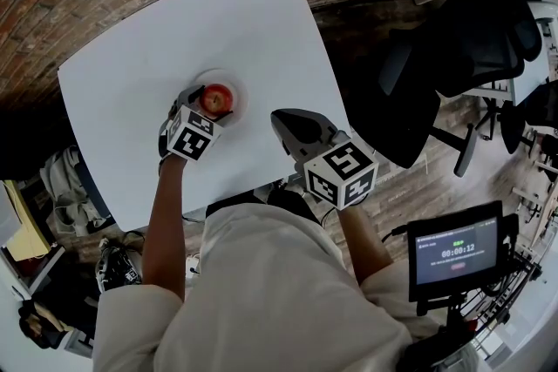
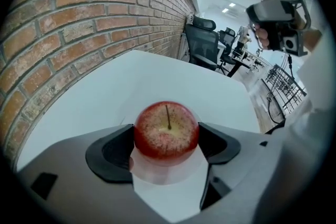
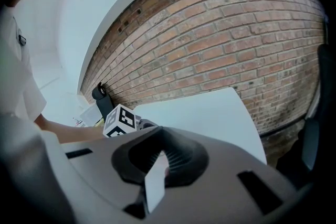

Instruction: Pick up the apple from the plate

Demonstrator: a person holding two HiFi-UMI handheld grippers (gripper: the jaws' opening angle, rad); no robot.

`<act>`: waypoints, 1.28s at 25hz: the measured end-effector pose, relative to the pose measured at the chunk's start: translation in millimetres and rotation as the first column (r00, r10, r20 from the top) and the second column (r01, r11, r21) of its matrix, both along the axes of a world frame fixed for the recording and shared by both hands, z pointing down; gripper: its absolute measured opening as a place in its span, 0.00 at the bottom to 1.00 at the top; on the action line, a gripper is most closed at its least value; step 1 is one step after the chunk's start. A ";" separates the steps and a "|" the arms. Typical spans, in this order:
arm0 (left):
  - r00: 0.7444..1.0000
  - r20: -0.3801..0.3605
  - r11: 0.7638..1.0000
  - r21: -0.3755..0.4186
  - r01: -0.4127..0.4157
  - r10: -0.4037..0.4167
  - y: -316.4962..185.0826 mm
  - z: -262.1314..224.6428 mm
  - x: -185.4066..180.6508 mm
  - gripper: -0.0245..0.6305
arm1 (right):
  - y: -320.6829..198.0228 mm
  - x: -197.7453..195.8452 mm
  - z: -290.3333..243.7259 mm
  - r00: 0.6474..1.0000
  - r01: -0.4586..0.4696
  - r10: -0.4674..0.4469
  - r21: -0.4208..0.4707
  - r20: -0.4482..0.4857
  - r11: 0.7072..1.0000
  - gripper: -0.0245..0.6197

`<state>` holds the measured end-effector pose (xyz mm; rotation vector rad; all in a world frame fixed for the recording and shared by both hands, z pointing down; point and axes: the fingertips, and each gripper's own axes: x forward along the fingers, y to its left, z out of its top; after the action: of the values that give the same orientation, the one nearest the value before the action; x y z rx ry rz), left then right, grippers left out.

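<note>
A red apple (image 1: 216, 98) (image 2: 167, 131) with a yellowish top and an upright stem sits on a small white plate (image 1: 229, 76) (image 2: 168, 174) near the middle of the white table (image 1: 253, 13). My left gripper (image 1: 212, 104) (image 2: 167, 140) reaches over the plate from the near side. Its two dark pads (image 2: 116, 152) press on the apple's left and right sides. My right gripper (image 1: 281, 121) (image 3: 156, 166) is held to the right of the plate, shut with nothing in it. It points over the table's near edge.
A brick wall (image 2: 79, 23) runs along the table's far side. Black office chairs (image 1: 453, 48) stand to the right on the wooden floor. A screen on a stand (image 1: 455, 253) is at the lower right. Bags (image 1: 65, 179) lie on the floor at the left.
</note>
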<state>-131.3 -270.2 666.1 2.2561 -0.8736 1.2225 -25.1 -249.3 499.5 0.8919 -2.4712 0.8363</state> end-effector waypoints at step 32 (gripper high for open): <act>0.999 0.015 0.997 0.053 0.047 -0.048 -0.1 -11.3 -5.2 0.62 | 10.6 8.7 -8.3 1.000 0.017 -0.017 0.023 0.005 1.000 0.04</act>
<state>-136.5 -270.3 654.8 2.2562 -0.9706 1.2114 -16.3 -238.7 491.2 0.8768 -2.4945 0.8074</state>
